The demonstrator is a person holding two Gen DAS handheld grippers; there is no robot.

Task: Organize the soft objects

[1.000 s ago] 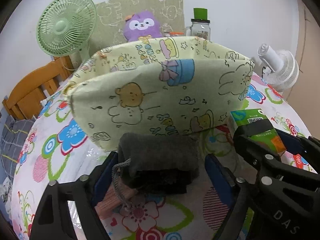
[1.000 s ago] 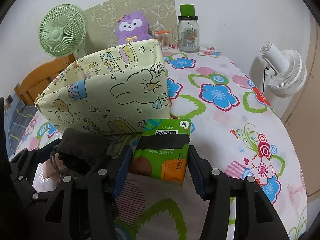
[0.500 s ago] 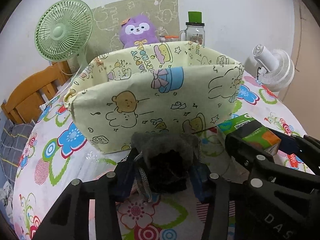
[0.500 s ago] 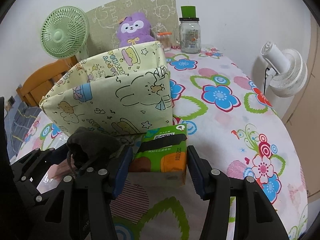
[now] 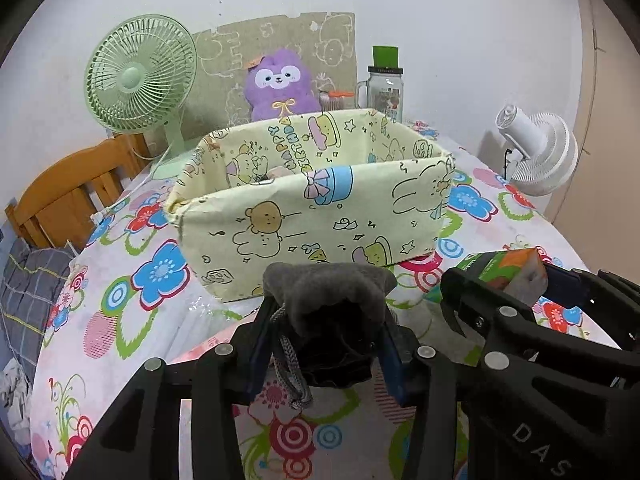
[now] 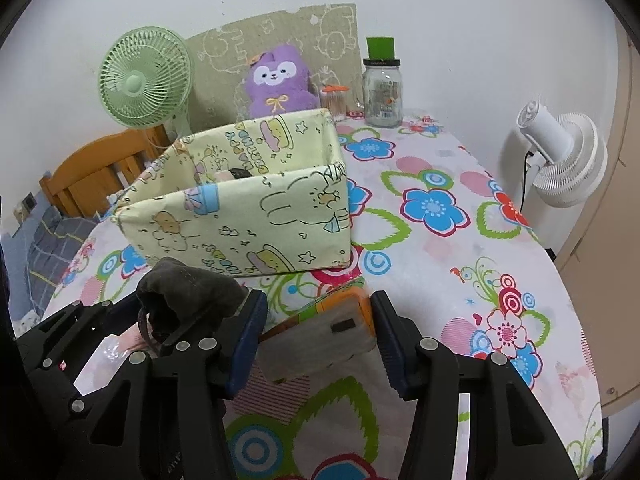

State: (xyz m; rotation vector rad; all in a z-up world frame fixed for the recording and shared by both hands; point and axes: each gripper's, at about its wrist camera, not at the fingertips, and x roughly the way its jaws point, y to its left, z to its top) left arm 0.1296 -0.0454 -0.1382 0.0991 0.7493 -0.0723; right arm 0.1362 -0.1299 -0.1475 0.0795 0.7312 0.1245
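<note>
L gripper point(image 5: 326, 344) tight on grey pouch point(image 5: 332, 296), R gripper point(image 6: 316, 334) on tissue pack point(image 6: 320, 332), near fabric box point(image 5: 312, 216)

Table under a floral tablecloth point(image 6: 432, 208). Far left: green desk fan point(image 5: 138, 80), wooden chair point(image 5: 68, 196) behind the table edge just left of it. Far centre: cartoon-print board point(image 5: 280, 40) leaning on the wall. Right of that: small clear container with an orange lid point(image 6: 335, 100), contents too small to tell, then a glass jar point(image 6: 382, 92) with a green block on its lid. Far right, off the table edge: white fan point(image 6: 560, 160). Near left: grey plaid fabric point(image 5: 24, 288).
</note>
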